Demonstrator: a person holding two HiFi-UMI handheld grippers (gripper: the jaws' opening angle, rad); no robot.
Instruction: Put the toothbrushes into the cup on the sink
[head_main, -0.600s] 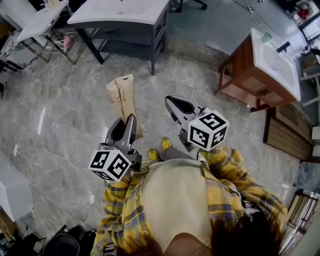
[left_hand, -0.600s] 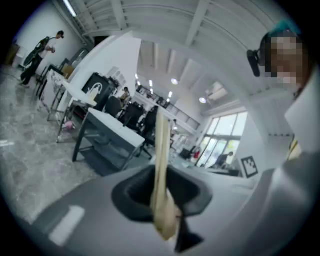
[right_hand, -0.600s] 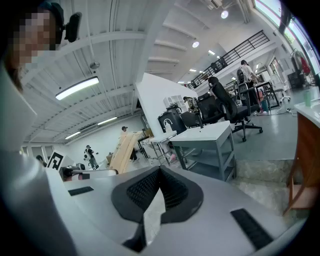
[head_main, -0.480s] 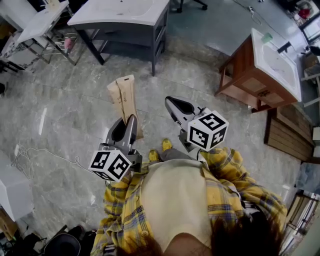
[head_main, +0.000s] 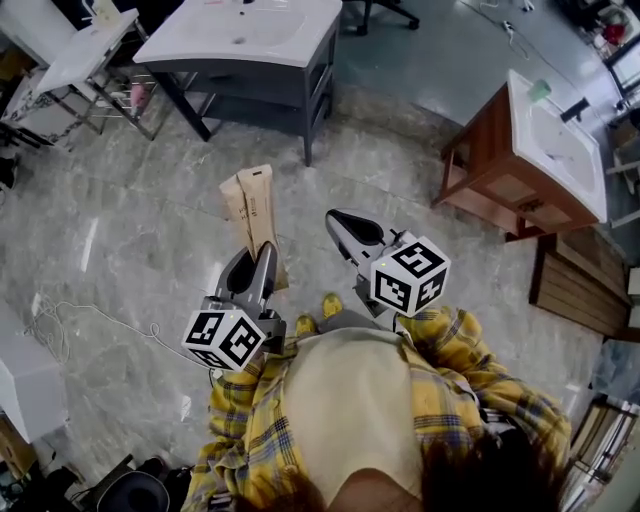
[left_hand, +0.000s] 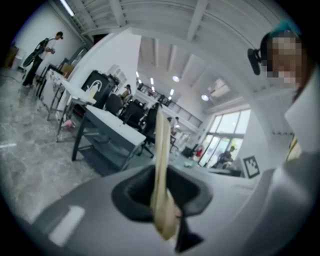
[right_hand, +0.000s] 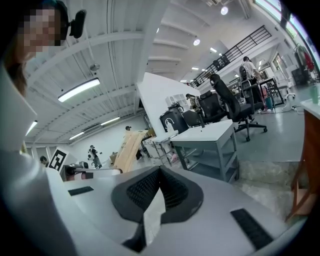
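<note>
Bottom of the head view, person: yellow plaid shirt (head_main: 450, 390), one claw in each hand, yellow shoes (head_main: 328, 300) on the grey marble floor (head_main: 130, 230).
Left gripper (head_main: 262, 255): lower left of centre; jaws clamped on the near end of the toothbrush packs (head_main: 255, 212).
Right gripper (head_main: 338, 220): just right of centre; jaws pressed together, holding nothing.
Toothbrush packs, look: tan, flat and long. Two lie side by side with dark print too small to read, and they stick out past the left jaws toward the top of the frame.
Head view alone: the packs' broad faces, and the cup.
Left gripper view alone: the packs edge-on, a thin pale strip (left_hand: 161, 145) rising up the middle of the frame from between the dark pads.
Right gripper view alone: its ribbed pads (right_hand: 145, 187) meeting at the tip. At centre left the packs (right_hand: 127, 150) show side-on, leaning right.
Cup (head_main: 540, 90): green, upper right of the head view, on the white top (head_main: 585, 190) of the wooden sink cabinet (head_main: 490, 150), well apart from the packs.
Grey vanity (head_main: 270, 85): top centre, far side of the floor.
</note>
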